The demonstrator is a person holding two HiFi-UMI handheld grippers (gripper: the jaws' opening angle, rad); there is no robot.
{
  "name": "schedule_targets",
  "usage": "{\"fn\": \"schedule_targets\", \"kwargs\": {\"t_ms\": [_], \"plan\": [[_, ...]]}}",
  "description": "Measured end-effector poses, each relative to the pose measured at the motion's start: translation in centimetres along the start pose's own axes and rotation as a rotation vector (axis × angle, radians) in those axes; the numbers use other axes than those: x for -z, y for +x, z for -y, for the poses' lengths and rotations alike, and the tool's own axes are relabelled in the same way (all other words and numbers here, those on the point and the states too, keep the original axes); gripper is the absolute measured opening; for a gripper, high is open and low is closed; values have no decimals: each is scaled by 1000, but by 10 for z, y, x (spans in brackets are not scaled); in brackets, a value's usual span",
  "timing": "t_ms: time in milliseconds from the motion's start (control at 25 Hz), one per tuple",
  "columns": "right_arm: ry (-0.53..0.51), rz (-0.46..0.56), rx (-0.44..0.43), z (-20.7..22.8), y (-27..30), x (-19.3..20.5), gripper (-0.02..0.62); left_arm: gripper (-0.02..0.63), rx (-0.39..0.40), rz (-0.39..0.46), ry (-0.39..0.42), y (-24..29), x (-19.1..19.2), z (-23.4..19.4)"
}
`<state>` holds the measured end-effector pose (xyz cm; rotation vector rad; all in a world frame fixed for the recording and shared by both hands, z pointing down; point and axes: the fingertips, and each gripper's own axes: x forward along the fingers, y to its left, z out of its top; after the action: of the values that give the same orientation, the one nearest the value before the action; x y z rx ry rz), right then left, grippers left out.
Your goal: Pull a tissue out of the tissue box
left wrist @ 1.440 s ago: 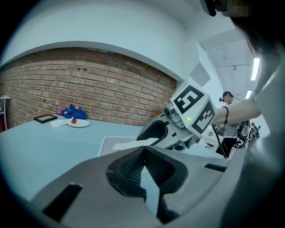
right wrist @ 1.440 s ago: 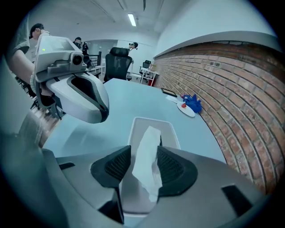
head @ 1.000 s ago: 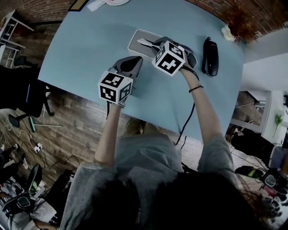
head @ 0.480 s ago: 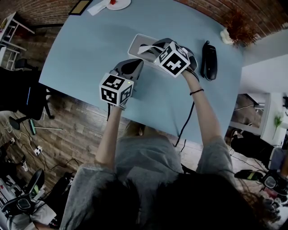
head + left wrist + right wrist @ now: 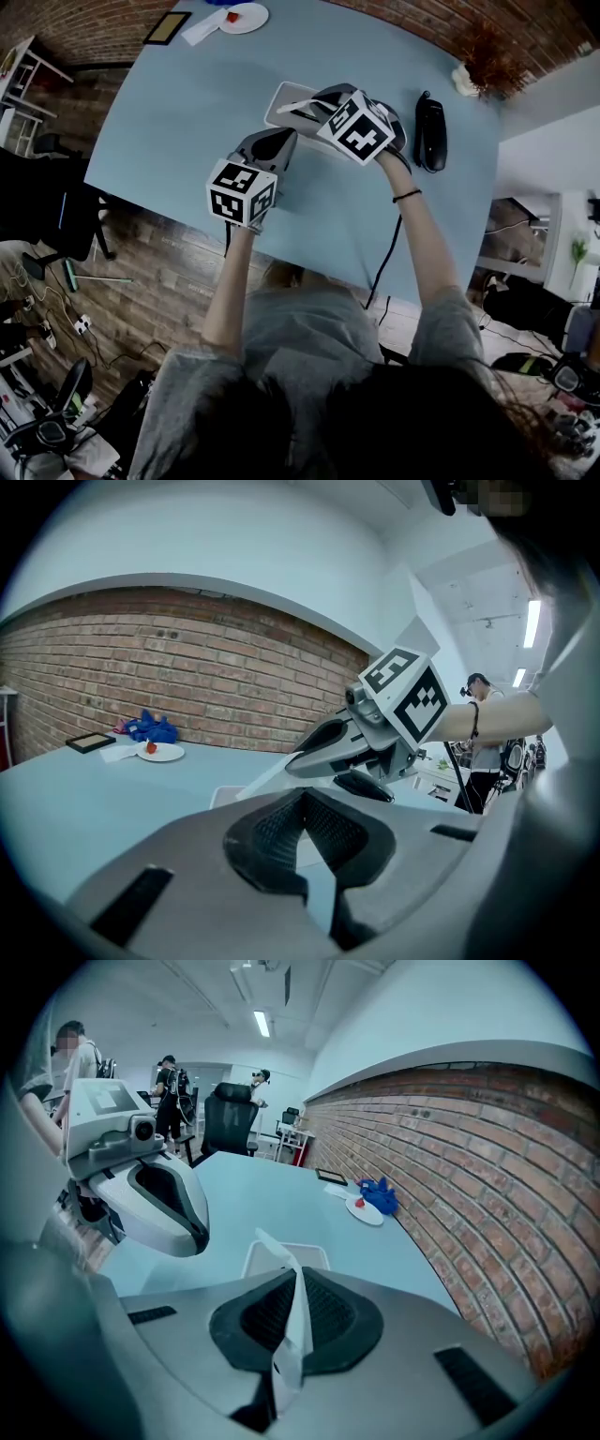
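Now right tool is clenched on tissue over box; left tool, at seven o'clock of it, seemingly clenched, empty.

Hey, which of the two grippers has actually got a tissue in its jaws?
The right gripper: its jaws are shut on a white tissue, while the left gripper has nothing between its jaws.

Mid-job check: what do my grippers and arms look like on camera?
The left gripper and right gripper are grey shells with dark ribbed pads, each bearing a white cube of black square markers. A dark cable runs beside the right forearm. Short grey sleeves; a thin dark wristband on the right wrist.
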<state>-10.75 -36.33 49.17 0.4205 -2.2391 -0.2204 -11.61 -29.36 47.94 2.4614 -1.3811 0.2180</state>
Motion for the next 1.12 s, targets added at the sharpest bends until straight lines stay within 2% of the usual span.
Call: {"fn": "schedule_targets", "kwargs": {"t_ms": [1120], "plan": [[153, 136, 106, 12, -48, -11, 2, 3, 35, 77, 47, -12, -38, 21]]}}
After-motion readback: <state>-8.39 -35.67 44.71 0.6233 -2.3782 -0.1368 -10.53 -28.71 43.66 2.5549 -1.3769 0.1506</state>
